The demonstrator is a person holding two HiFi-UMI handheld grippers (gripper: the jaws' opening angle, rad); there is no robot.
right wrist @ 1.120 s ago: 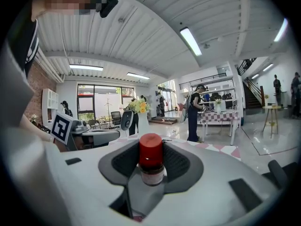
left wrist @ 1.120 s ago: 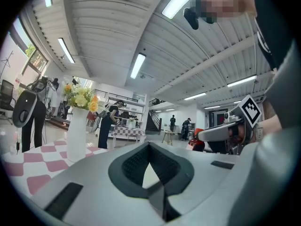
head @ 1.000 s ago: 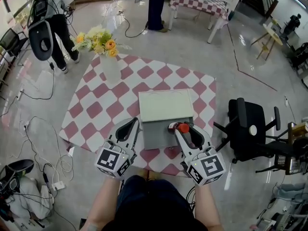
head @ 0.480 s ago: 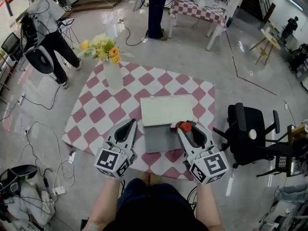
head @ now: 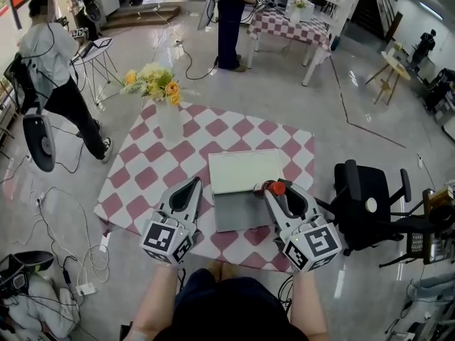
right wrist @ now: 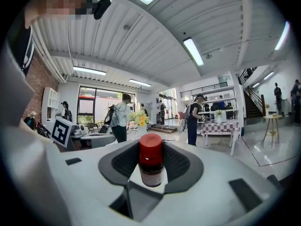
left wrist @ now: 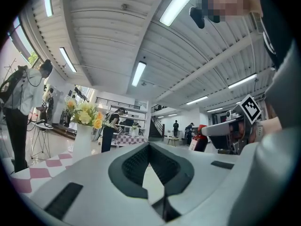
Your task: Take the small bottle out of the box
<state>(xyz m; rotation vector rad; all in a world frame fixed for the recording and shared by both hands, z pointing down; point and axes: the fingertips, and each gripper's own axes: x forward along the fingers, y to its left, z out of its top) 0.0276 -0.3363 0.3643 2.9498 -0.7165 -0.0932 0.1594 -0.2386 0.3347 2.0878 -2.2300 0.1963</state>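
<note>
Bottle gripped upright in the jaws of the right gripper, over the right edge of the open box on the worktop. It appears already clear of the box, and the grip on its body leaves the red cap free. Left gripper, just left of the box, jaws closed on nothing, seemingly idle. The head view alone places the bottle against the box. Only the right gripper view shows the pads pressing its body.
</note>
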